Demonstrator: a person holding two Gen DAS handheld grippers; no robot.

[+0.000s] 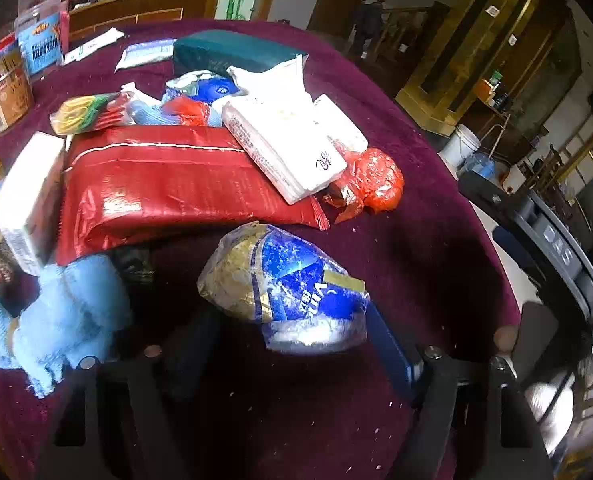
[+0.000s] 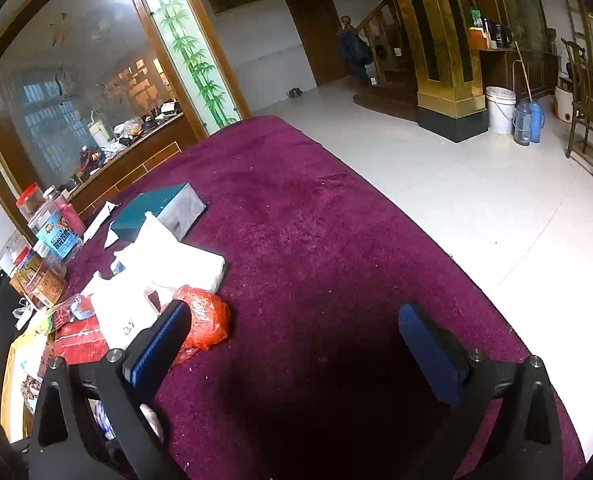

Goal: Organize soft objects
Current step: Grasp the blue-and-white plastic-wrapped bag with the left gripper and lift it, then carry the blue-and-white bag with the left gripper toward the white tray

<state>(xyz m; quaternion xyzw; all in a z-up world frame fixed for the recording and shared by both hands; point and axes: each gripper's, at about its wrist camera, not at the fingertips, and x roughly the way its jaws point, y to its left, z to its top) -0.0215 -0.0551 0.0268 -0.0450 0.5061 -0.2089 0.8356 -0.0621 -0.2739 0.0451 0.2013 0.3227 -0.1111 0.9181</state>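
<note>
Jars of clear plastic with red lids (image 1: 42,36) stand at the far left edge of the round table covered in maroon cloth (image 1: 436,240); their contents are blurred, though one wears a blue label. A dark green rectangular box (image 1: 232,50) lies far back, shut, its contents hidden. A thin orange-red plastic bag (image 1: 376,178) sits knotted to the right of the heap, what is inside unseen.

The heap itself fills the left half: a large shiny red woven-plastic sack (image 1: 168,184) lying flat, a white soft tissue pack (image 1: 288,148) resting across its right end, and a light blue fluffy towel (image 1: 64,312) at the near left.

The left gripper (image 1: 292,340) is grasping a crumpled blue-and-gold plastic packet (image 1: 280,280); its blue pad presses the packet's right side, the other finger dark behind its left side. The packet is near the table's middle, just in front of the sack.

The right gripper (image 2: 292,340) is released, fingers wide over bare cloth, its left finger just beside the orange-red bag. The table's right half is open to its curved edge, with pale tiled floor (image 2: 436,184) beyond.
</note>
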